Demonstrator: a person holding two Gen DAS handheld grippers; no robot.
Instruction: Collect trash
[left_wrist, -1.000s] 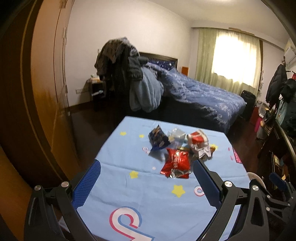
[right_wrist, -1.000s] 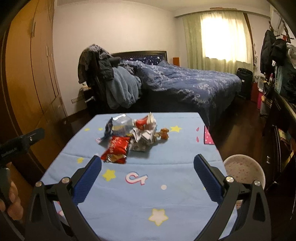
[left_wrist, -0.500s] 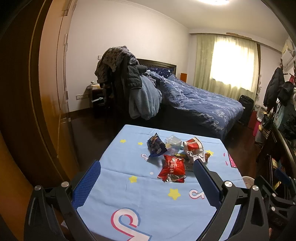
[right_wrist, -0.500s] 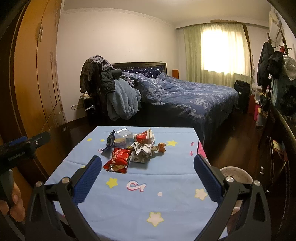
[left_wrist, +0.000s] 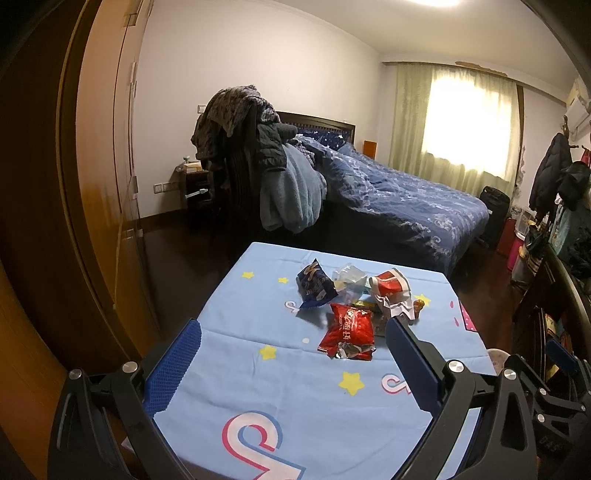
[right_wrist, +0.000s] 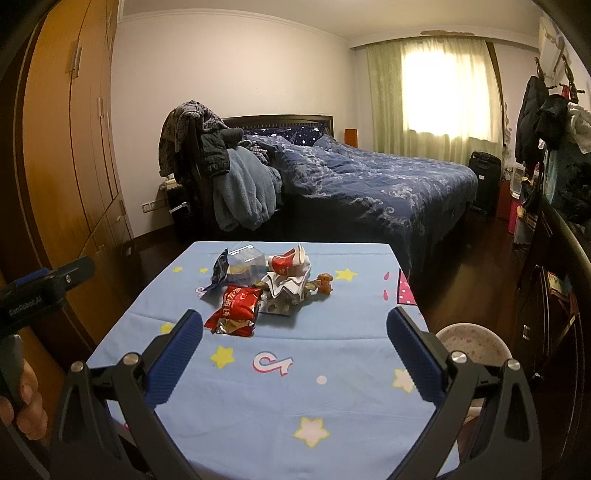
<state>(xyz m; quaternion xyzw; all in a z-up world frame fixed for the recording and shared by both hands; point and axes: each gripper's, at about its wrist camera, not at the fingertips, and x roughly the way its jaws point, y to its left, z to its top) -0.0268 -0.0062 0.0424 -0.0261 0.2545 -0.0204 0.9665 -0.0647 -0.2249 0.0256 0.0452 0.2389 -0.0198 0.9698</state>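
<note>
- since the bed (right_wrist: 388, 184) fills the far half of the room, it only forms a backdrop; the work sits on the table (right_wrist: 332, 406) under a light blue star-printed cloth, near both cameras.
- beside the table's right edge, low down, stands a pale round bin (right_wrist: 476, 343), probably set there so trash can be dropped in without a long carry.
- the trash lies heaped together on the far middle of the cloth, which keeps every piece within one reach.
- nearest the grippers lies the red snack wrapper (left_wrist: 349, 330), flat and partly torn, likely the easiest first pick.
- behind it are the dark blue wrapper (left_wrist: 314, 288), a clear plastic box (right_wrist: 245, 264) and a crumpled red and white wrapper (right_wrist: 290, 275), all touching or overlapping.
- a small brown scrap (right_wrist: 325, 283) rests just beside the pile's right side.
- the left gripper (left_wrist: 291, 345) hangs over the near cloth with jaws spread wide, holding nothing.
- the right gripper (right_wrist: 293, 338) is likewise spread and empty, aimed at the pile; nothing has been collected yet.
</note>
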